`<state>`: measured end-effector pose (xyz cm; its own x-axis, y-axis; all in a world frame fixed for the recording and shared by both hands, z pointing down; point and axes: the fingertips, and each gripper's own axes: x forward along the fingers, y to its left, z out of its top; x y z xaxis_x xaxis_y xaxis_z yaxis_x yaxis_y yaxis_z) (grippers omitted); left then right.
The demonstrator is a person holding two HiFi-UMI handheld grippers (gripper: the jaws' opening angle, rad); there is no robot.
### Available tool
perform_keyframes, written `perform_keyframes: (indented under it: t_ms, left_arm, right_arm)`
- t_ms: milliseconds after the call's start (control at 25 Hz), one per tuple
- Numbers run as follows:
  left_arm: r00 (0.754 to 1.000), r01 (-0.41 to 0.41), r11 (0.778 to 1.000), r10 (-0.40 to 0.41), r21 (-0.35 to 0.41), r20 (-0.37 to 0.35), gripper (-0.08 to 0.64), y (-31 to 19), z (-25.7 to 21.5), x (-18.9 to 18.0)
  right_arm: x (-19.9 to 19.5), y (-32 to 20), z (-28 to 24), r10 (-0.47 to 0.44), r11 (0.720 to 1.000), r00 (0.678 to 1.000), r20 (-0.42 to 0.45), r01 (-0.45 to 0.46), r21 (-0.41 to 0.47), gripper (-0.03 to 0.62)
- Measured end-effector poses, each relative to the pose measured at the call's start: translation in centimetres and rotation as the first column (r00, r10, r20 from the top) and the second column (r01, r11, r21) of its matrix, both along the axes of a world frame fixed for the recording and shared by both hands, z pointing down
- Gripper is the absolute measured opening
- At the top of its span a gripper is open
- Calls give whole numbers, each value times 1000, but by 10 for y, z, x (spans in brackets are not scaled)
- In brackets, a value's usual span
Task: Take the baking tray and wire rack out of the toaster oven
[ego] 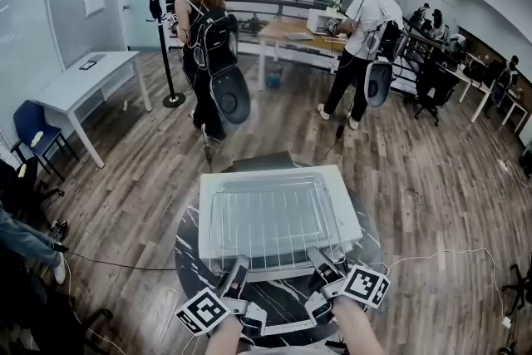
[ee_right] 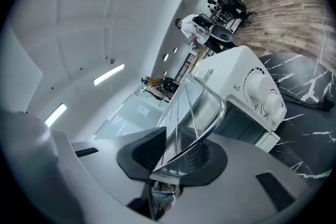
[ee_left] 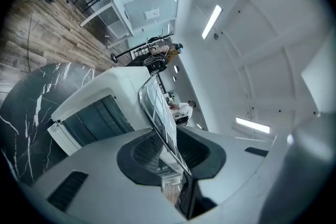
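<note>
Marble table point(ego: 186, 255) w/ toaster oven point(ego: 351, 216). Wire rack point(ego: 274, 216) lies flat on oven top, long axis side to side, just ahead of both grippers. The left gripper point(ego: 237, 266) & right gripper point(ego: 322, 260) are equally near, jaws barely apart round rack's near rim, prob. not clamped.

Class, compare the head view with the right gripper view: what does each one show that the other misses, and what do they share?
Head view only: the left gripper and a blue chair. Right gripper view only: the oven's control knobs and ceiling lights. Both: the white toaster oven, the marble table, and the wire rack with the right gripper at its front edge.
</note>
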<state>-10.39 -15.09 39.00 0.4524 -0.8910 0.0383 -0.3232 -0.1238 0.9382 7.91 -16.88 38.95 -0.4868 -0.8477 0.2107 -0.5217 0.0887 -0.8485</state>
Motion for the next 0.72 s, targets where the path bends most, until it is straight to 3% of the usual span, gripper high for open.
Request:
perform_keyframes:
  t_ms: [80,160,400,720]
  left_arm:
    - [1000,-12,1000,12,11,-14,119,1,-1,1]
    - [999,-20,1000,20,1,-25,145,4,0,2]
    - [999,-45,998,46,34,-30,149,8,-10,11]
    - [999,-32,999,32,14,-25,149,17,-7,12]
  right_arm:
    - [-1,0,-2,-12,1000,1000,-13,12,11,141]
    - [-2,0,-5,-17,1000,1000,-25,18,23,176]
    - [1,5,-8,-25,999,999,-24,26,21,190]
    - [7,17,-5,-26,1000,1000,1,26,14,190]
